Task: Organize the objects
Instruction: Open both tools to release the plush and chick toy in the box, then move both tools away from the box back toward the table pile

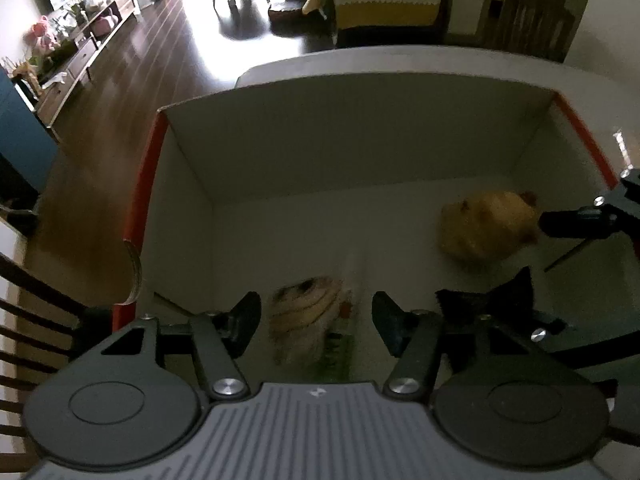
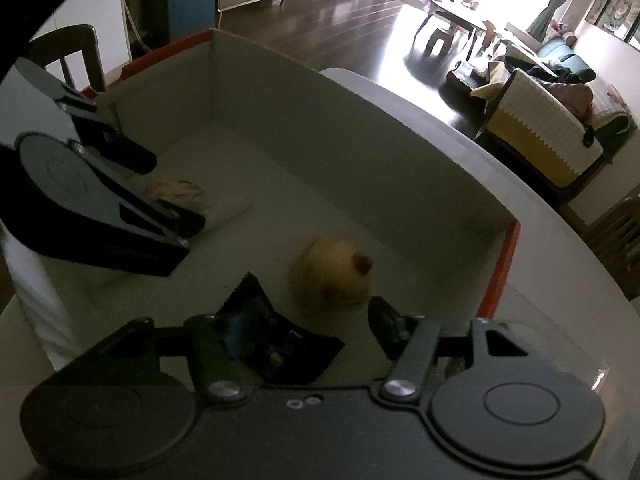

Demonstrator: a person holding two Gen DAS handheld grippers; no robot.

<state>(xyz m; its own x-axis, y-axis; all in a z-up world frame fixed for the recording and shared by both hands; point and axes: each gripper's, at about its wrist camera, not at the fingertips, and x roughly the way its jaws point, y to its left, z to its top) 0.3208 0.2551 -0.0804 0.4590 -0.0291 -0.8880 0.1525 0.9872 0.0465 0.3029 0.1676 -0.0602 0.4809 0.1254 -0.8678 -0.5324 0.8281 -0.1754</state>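
Observation:
A cardboard box (image 1: 360,140) (image 2: 340,140) with red outer sides and a pale inside stands on the table. On its floor lie a tan plush toy (image 1: 488,228) (image 2: 332,272), a black packet (image 1: 500,296) (image 2: 280,340) and a blurred beige packet (image 1: 308,312) (image 2: 176,192). My left gripper (image 1: 316,320) (image 2: 160,192) is open inside the box, its fingers on either side of the beige packet and apart from it. My right gripper (image 2: 308,326) is open too, low over the box floor. The black packet lies under its left finger and the plush just ahead.
The box sits on a round white table (image 2: 520,208). Dark wooden chairs (image 1: 24,300) (image 2: 80,52) stand close to the table's edge. Beyond are dark wood floor, a sofa (image 2: 540,136) and a low cabinet (image 1: 80,52).

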